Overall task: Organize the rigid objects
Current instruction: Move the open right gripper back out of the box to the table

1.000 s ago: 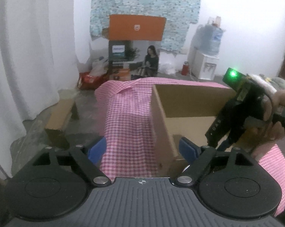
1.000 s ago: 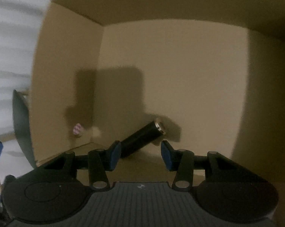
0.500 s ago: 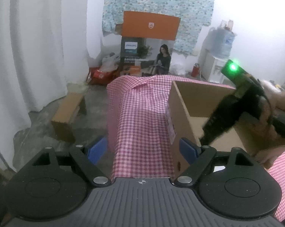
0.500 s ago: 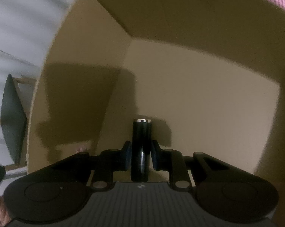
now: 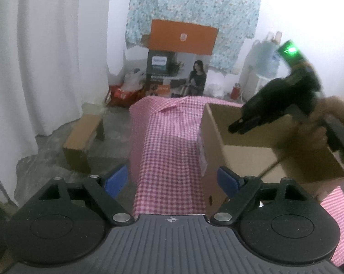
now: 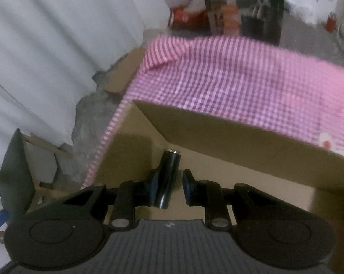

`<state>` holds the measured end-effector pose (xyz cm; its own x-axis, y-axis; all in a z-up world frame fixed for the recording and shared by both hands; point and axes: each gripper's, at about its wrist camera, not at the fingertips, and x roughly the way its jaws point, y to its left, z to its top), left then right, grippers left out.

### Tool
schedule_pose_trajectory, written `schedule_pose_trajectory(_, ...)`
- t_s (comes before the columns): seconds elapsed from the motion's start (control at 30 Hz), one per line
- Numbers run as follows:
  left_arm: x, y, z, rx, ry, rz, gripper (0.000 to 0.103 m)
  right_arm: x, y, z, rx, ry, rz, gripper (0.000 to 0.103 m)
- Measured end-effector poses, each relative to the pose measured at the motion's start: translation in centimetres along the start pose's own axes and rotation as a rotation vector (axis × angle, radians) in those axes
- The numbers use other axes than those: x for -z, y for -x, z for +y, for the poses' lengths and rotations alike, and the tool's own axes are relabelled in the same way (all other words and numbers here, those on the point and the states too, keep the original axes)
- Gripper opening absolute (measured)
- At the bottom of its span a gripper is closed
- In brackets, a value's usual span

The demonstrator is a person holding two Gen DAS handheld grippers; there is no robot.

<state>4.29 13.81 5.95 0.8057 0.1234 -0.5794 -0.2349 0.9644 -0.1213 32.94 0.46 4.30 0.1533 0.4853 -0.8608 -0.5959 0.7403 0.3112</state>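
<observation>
A black cylinder [image 6: 168, 175] with a metal end shows between my right gripper's [image 6: 170, 176] fingertips, over the floor of an open cardboard box [image 6: 240, 150]. It leans along the left pad, and a gap shows at the right pad. The jaws are opening, and I cannot tell whether the cylinder rests on the box floor. In the left wrist view the right gripper [image 5: 240, 125], held by a hand [image 5: 320, 123], hangs over the same box [image 5: 208, 141]. My left gripper [image 5: 172, 177] is open and holds nothing, near the box's left wall.
The box stands on a pink checked cloth [image 5: 167, 148] covering a table. A small cardboard box [image 5: 80, 141] sits on the floor to the left, beside a white curtain [image 5: 35, 68]. An orange-topped product box [image 5: 181, 68] and a red bottle [image 5: 235, 91] stand at the back.
The right jaws closed around the lying cylinder, then the gripper rose and tilted until the box rim and cloth came into view. The cylinder now looks smaller and slanted. The left gripper barely moved.
</observation>
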Motion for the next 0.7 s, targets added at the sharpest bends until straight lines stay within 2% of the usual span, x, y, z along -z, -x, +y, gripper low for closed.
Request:
schedule_pose_trajectory(0.17,0.0,2.3,-0.3,0.028,0.015,-0.051,0.089,4.1,7.5,0.9,-0.032,0.032,-0.182,0.025)
schedule_pose_trajectory(0.37,0.1,4.9,-1.0,0.053,0.007,-0.114,0.094,12.0,18.3,1.6,-0.083,0.055,-0.457,0.026)
schedule_pose_trajectory(0.5,0.2,5.6,-2.5,0.089,-0.025,-0.118,0.095,18.0,22.5,1.6,-0.095,0.041,-0.597,0.027)
schedule_pose_trajectory(0.57,0.5,5.5,-3.7,0.124,-0.051,-0.102,0.095,20.8,23.3,0.9,-0.101,0.027,-0.645,0.028)
schedule_pose_trajectory(0.7,2.0,4.8,-7.8,0.216,-0.164,-0.047,0.095,26.4,23.5,-1.2,-0.133,-0.004,-0.661,0.035)
